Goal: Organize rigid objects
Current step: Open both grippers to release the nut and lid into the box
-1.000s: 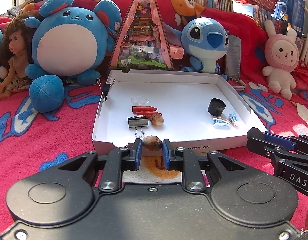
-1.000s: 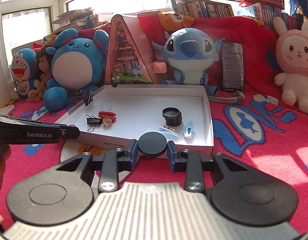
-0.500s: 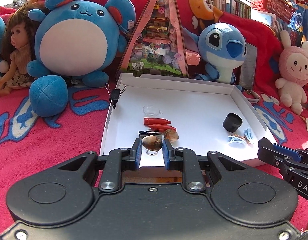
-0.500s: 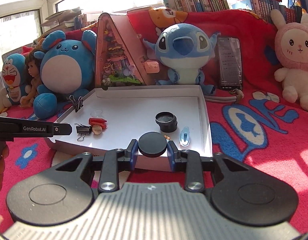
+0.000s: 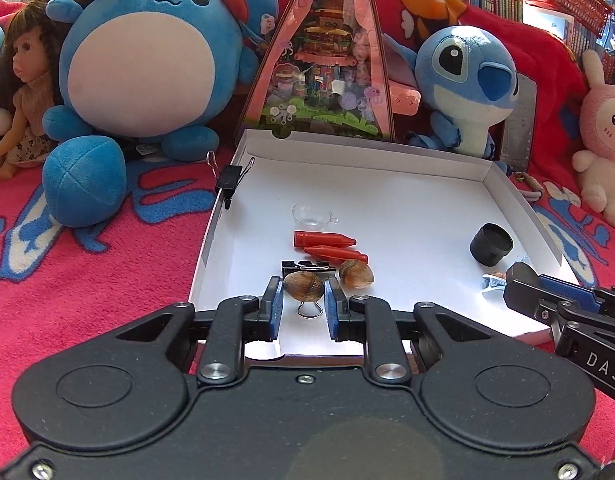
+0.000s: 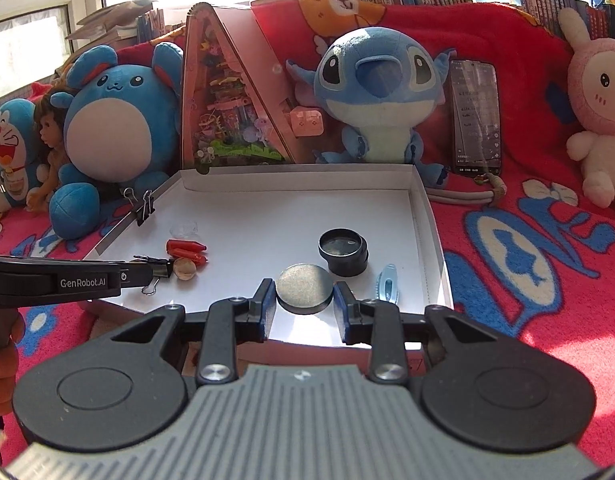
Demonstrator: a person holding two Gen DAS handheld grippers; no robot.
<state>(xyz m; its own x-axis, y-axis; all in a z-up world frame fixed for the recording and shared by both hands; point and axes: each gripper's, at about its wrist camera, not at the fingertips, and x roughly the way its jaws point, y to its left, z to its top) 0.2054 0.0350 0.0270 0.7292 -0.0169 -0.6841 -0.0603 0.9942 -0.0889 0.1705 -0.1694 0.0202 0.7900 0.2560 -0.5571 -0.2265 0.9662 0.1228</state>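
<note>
A white cardboard tray (image 5: 387,168) lies on the red blanket. My left gripper (image 5: 303,290) is shut on a brown acorn-like nut (image 5: 303,286), held over the tray's near left part, above a black binder clip (image 5: 305,266). A second nut (image 5: 356,273), two red crayon-like tips (image 5: 327,245) and a clear cup (image 5: 311,215) lie just beyond. My right gripper (image 6: 304,294) stands with its jaws slightly apart around a dark round lid (image 6: 304,289) over the tray's near right part (image 6: 423,216), beside a black jar (image 6: 343,250) and a blue hair clip (image 6: 388,283).
Plush toys (image 5: 147,52), a doll (image 5: 23,92), a triangular toy box (image 5: 327,60) and a phone (image 6: 473,116) line the tray's far side. Another binder clip (image 5: 229,178) grips the tray's left wall. The right gripper's side (image 5: 567,312) shows in the left wrist view.
Both grippers have moved forward from in front of the tray's near wall to over its inside, carrying the nut and the lid. The right jaws have parted a little around the lid.
</note>
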